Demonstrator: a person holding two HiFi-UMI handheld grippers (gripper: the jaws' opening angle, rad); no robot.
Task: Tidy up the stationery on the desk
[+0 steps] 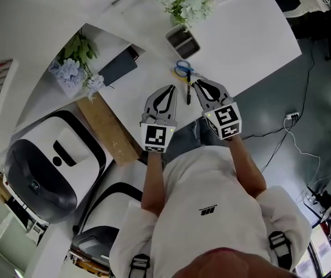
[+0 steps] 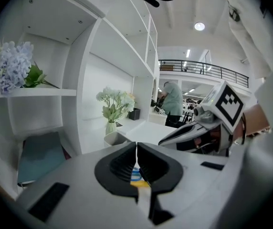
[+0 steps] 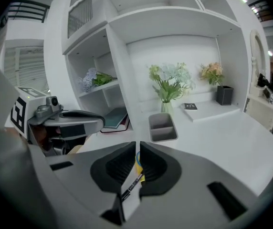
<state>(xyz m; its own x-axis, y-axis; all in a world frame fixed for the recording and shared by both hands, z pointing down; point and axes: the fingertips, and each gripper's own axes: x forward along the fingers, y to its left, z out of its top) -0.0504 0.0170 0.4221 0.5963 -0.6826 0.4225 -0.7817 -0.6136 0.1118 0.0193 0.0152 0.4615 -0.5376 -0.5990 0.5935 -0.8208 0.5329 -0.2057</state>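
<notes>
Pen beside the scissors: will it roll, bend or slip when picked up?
The pen looks slim and straight, so it is probably stiff and light. It lies flat on the smooth white desk, so it may well roll or skid if nudged sideways. Its low profile likely leaves jaws little to grip.

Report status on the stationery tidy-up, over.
Left gripper, right gripper shut, empty. Scissors, pen loose on desk near tray. Nothing in the way.

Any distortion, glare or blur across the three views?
Head view: wide-angle warp, desk edges bow, scissors sharp. Left gripper view: fisheye, black corners, ceiling lamp blown out. Right gripper view: fisheye, shelves curve, tray in focus.
</notes>
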